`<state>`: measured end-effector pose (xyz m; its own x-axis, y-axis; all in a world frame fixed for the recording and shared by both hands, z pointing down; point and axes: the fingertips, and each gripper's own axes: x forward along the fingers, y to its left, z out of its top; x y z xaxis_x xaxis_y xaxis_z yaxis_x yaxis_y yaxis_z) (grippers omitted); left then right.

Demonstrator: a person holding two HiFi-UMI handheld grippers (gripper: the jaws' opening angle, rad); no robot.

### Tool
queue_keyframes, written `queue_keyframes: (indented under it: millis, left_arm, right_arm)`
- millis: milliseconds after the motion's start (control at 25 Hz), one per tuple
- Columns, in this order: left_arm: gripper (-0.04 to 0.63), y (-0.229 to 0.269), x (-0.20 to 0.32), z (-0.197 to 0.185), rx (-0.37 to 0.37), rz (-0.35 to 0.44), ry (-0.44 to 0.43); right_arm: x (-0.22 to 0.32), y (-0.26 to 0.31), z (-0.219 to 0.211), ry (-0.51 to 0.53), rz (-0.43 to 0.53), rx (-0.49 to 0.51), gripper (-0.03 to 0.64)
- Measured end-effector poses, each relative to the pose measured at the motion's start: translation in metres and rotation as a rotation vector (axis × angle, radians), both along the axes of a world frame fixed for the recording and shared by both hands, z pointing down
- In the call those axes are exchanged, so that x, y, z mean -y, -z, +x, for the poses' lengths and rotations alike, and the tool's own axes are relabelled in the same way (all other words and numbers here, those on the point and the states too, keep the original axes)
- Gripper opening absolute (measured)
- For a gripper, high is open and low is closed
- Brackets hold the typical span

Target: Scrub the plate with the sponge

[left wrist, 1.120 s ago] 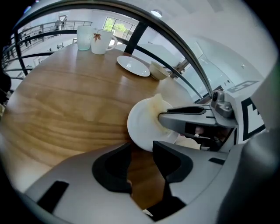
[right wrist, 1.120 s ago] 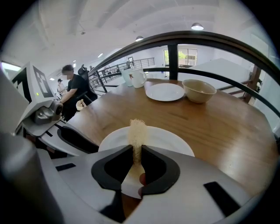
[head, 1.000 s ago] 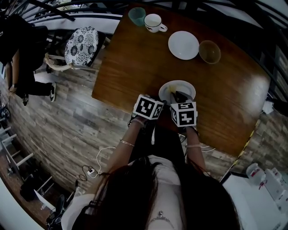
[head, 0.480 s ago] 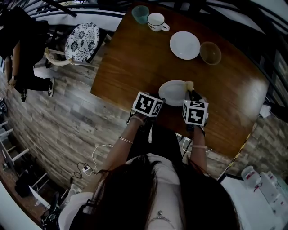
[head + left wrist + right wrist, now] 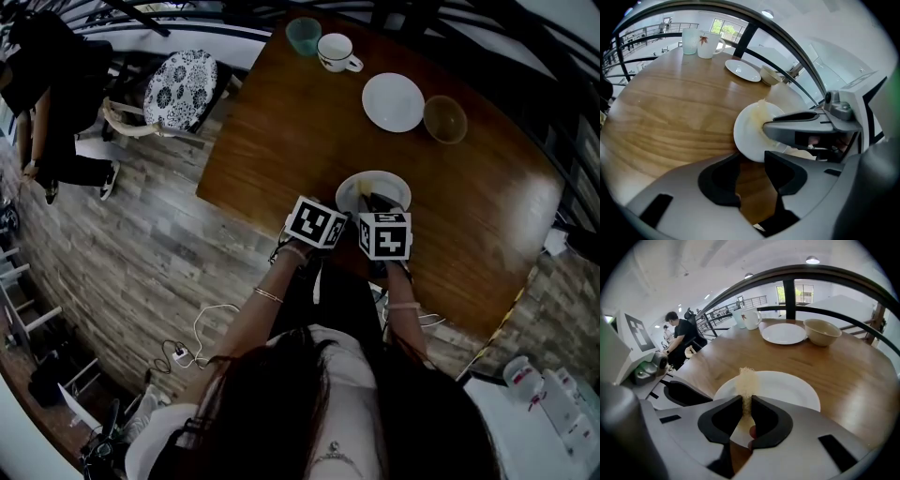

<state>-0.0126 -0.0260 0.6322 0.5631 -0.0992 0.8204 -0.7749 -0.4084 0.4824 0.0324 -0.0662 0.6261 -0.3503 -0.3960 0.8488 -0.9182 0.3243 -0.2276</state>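
Swinging back from the plate's right rim, the right tool (image 5: 746, 401) sits over the round white ceramic plate (image 5: 787, 387), jaws pinched on the lower end of the pale fibrous sponge (image 5: 746, 379). The sponge looks soft and light; the plate looks stiff, slick and breakable. It lies by the wooden tabletop's (image 5: 281, 122) near edge. The left tool (image 5: 751, 161), jaws apart and empty, meets the plate's near rim. A smaller white plate (image 5: 393, 101) and tan bowl (image 5: 444, 119) stand well apart by the far edge, blocking nothing.

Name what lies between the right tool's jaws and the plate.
The sponge: the right tool is shut on it, and its frayed tip sticks out over the plate. The right gripper view shows this.
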Motion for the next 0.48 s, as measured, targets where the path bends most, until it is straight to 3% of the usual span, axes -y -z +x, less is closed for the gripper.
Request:
queue_keyframes:
  millis: [200,480]
  left_arm:
    - [0.169,-0.001,0.001,-0.001,0.0,-0.001,0.004]
    - [0.167,0.001,0.0,-0.002,-0.003,-0.003,0.029]
  right_arm:
    - [-0.002,-0.002,0.012,-0.045,-0.015,0.024,0.078]
    - [0.002,0.008,0.075,-0.179,0.022,-0.086,0.078]
